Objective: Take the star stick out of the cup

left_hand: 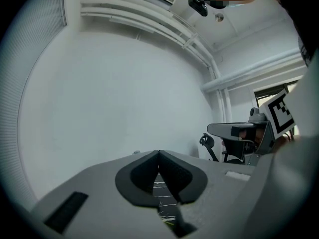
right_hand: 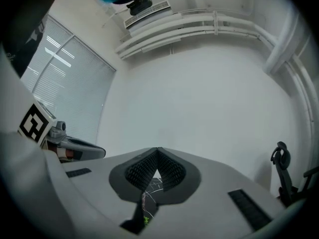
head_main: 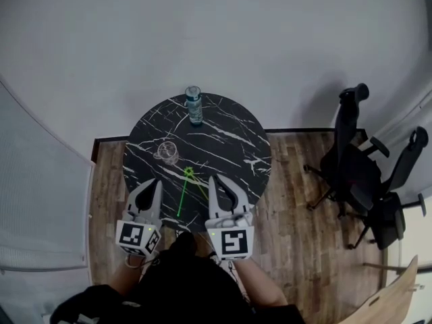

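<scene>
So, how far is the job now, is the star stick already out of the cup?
Done: the star stick lies on the table, apart from the cup, and nothing stands out of the cup. In hand: nothing, as the left gripper and right gripper both have their jaws together, one on either side of the stick. Left: nothing that I can see.

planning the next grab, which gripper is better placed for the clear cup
Left. The clear cup stands just ahead of the left gripper; the right gripper is beyond the star stick.
</scene>
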`<state>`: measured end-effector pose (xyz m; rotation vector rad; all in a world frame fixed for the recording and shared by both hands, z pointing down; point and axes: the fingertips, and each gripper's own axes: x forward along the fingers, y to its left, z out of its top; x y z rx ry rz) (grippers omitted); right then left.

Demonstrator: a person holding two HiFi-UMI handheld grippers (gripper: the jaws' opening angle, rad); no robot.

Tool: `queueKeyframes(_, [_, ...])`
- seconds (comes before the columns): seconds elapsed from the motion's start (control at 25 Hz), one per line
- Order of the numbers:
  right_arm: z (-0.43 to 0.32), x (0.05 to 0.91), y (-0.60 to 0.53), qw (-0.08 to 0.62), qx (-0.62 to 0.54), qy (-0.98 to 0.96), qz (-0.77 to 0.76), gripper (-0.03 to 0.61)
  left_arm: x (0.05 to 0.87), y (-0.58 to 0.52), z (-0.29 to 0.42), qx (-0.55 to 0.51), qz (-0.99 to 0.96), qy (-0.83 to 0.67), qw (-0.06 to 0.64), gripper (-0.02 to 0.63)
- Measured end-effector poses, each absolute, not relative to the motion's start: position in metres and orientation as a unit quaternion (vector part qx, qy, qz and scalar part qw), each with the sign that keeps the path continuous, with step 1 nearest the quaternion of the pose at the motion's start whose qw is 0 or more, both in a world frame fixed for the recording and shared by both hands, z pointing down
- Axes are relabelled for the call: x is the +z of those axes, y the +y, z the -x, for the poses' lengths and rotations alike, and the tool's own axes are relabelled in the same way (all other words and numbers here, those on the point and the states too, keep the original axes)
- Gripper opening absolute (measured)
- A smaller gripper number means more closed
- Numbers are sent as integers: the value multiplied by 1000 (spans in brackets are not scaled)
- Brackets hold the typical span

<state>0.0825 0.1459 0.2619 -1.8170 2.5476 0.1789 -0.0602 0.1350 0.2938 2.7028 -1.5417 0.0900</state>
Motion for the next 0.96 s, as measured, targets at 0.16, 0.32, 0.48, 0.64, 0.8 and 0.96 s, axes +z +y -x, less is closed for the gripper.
queueKeyframes(0.16, [-91, 255, 150, 15, 60, 807, 587, -5, 296, 139, 58, 28, -869, -493, 14, 0])
queueKeyframes(0.32, [-96, 252, 149, 22, 58, 806, 589, -5, 291, 140, 50, 34, -871, -491, 10, 0])
queueKeyframes(0.48, [-98, 254, 152, 20, 54, 805, 590, -5, 290, 140, 48, 36, -870, -491, 3, 0])
queueKeyframes(0.64, [-100, 252, 153, 23, 59, 805, 590, -5, 291, 142, 45, 38, -871, -489, 4, 0])
queueKeyframes(0.8, [-103, 249, 156, 29, 62, 802, 593, -5, 289, 145, 43, 38, -873, -487, 3, 0])
queueKeyframes(0.96, [-103, 249, 159, 30, 55, 803, 593, -5, 285, 147, 42, 40, -872, -489, 3, 0])
